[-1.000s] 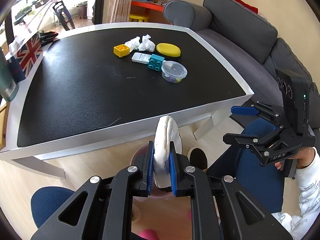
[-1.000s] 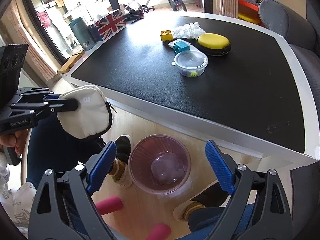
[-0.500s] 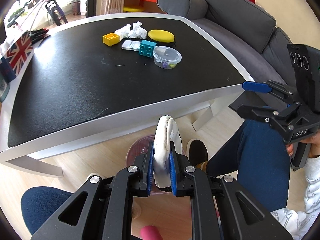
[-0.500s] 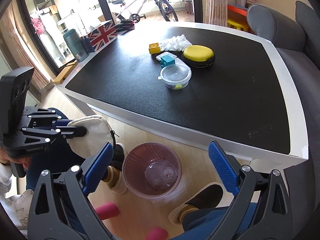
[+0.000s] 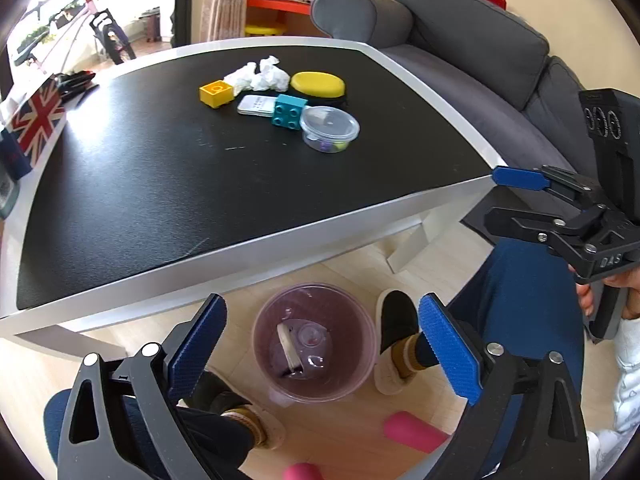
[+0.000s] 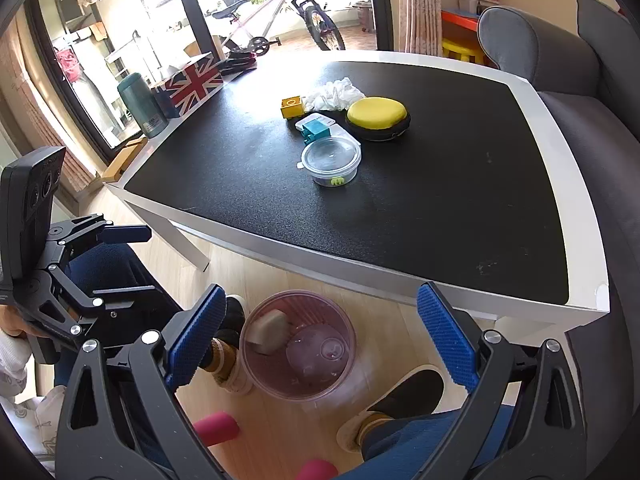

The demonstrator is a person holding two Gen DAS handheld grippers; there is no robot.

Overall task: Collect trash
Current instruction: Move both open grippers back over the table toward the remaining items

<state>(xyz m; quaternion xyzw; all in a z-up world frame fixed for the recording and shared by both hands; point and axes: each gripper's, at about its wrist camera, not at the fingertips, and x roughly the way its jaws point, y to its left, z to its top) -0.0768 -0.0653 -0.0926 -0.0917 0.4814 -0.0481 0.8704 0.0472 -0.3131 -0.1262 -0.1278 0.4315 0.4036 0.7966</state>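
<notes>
Pouch [image 5: 289,346] in bin [image 5: 360,376] (on floor), before table [image 5: 280,236], tissues [image 5: 260,76] on table

Tabletop [image 5: 160,184]: matt, finely textured black surface with smooth white rim; bin [image 5: 316,344]: translucent pink plastic; crumpled white paper [image 5: 260,76]; sofa [image 5: 460,60]: grey cloth.

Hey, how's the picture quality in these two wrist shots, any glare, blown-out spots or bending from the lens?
Left wrist view: the window top left is blown out, soft glare lies on the table near the flag box, and the fisheye bows the table edges. Right wrist view: the windows are overexposed, glare whitens the table's far end, and corners go dark; the bin stays sharp.
</notes>
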